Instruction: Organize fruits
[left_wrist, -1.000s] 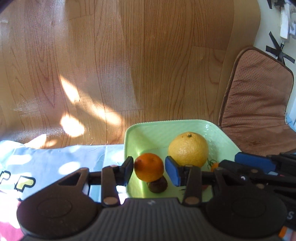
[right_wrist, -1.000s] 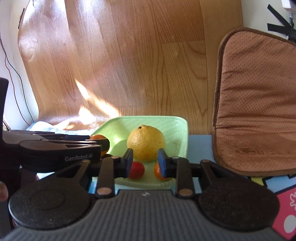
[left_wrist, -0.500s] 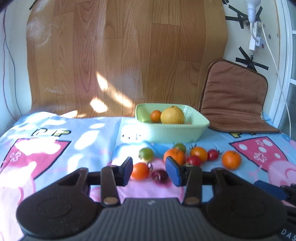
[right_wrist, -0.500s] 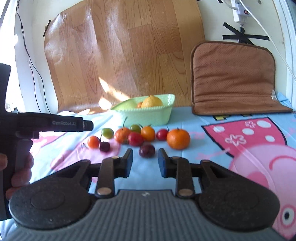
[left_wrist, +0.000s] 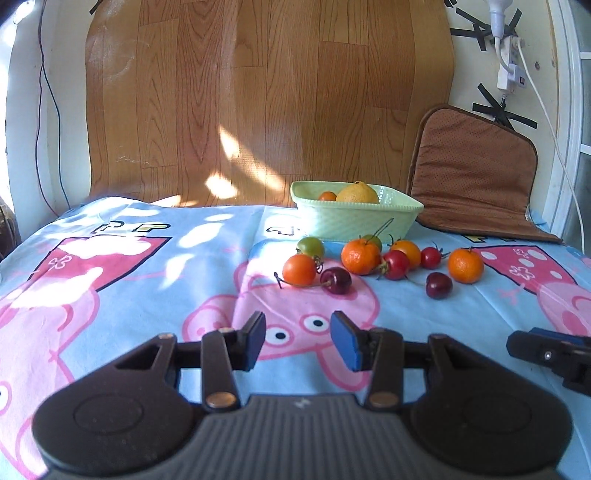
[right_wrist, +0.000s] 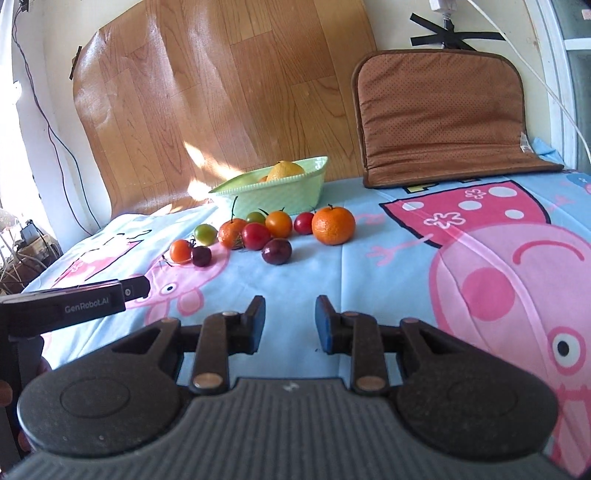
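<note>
Landmark: green bowl, at the back of the cloth, against the wood-grain sheet.

In front of the bowl: a tight cluster of fruit, several pieces touching, blocking a straight path to its front wall. Left of the bowl and cluster: bare cloth, open all the way to the edge. Nearer than the cluster: a wide clear strip. Right of the bowl: brown cushion propped up, closing that side. Above the bowl: open, only a yellow citrus rising over the rim. Behind the bowl: no room, sheet right there.
</note>
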